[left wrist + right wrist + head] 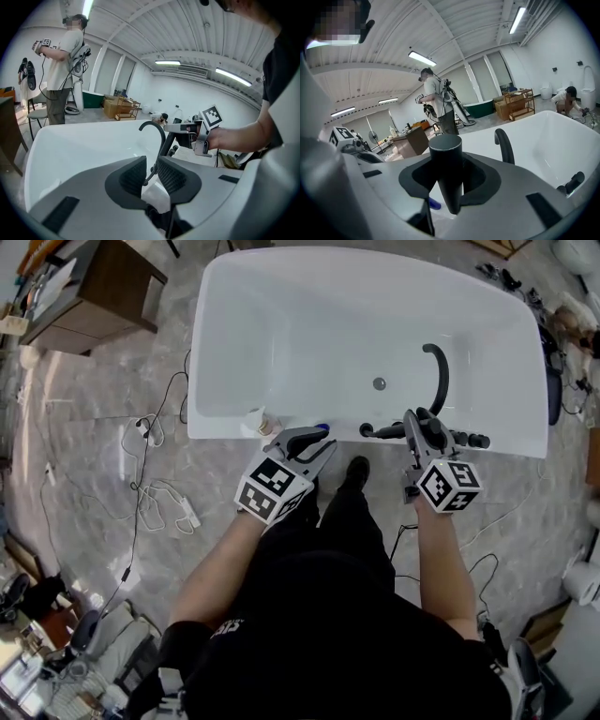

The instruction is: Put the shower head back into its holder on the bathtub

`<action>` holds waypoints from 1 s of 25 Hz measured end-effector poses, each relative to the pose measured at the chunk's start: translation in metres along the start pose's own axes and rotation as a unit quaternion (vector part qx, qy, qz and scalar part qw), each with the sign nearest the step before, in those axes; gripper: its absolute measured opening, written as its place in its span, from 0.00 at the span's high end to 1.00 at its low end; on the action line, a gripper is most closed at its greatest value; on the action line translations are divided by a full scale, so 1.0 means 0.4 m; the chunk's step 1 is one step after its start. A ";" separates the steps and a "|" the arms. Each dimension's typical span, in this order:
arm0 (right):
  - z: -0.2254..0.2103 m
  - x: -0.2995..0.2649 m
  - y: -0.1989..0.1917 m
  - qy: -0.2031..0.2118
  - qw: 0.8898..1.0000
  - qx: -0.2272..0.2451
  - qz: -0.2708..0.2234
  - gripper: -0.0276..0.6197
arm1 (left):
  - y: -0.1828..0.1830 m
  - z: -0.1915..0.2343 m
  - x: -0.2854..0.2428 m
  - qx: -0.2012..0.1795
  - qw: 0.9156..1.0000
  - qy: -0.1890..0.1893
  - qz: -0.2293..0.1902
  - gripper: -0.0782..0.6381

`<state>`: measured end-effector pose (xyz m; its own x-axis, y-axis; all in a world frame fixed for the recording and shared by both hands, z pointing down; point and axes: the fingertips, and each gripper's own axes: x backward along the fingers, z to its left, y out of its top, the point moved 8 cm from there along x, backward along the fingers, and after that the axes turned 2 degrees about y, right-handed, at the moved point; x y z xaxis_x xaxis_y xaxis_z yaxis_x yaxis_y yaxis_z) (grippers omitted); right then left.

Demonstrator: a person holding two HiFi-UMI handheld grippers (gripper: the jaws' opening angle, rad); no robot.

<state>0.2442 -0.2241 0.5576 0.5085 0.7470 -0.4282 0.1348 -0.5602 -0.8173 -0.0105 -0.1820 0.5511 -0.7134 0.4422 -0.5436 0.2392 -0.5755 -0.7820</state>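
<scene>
A white bathtub (281, 324) lies in front of me, with a black curved spout (437, 376) and black fittings (473, 440) on its near rim. My right gripper (419, 424) is shut on the black shower head (380, 431), which pokes out to the left just over that rim. In the right gripper view the shower head (446, 161) stands as a dark cylinder clamped between the jaws of the right gripper (446, 183). My left gripper (317, 442) hovers over the rim to the left. Its jaws stand narrowly apart in the left gripper view (150, 176), and the thin hose (151, 172) runs between them without visible pressing.
A small bottle (257, 421) and a blue object (322, 427) sit on the near rim. Cables and a power strip (159, 493) lie on the floor at the left, and a wooden cabinet (94, 287) stands further back. A person (61, 61) stands beyond the tub.
</scene>
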 end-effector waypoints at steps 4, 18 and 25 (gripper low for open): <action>-0.023 -0.056 -0.059 -0.002 0.999 0.006 0.040 0.77 | -0.019 0.024 -0.002 0.013 1.000 0.016 -0.006 0.78; -0.058 -0.194 -0.206 -0.013 0.985 0.041 0.166 0.76 | -0.049 0.120 0.004 0.059 0.997 0.039 -0.019 0.79; -0.062 -0.210 -0.265 -0.035 0.983 0.041 0.178 0.76 | -0.076 0.132 0.027 0.060 0.997 0.046 -0.012 0.79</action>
<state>0.2084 -0.2365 0.6899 0.4517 0.5335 -0.7151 -0.1111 -0.7616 -0.6384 -0.0603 -0.1960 0.5849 -0.6531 0.5149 -0.5552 0.1387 -0.6395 -0.7562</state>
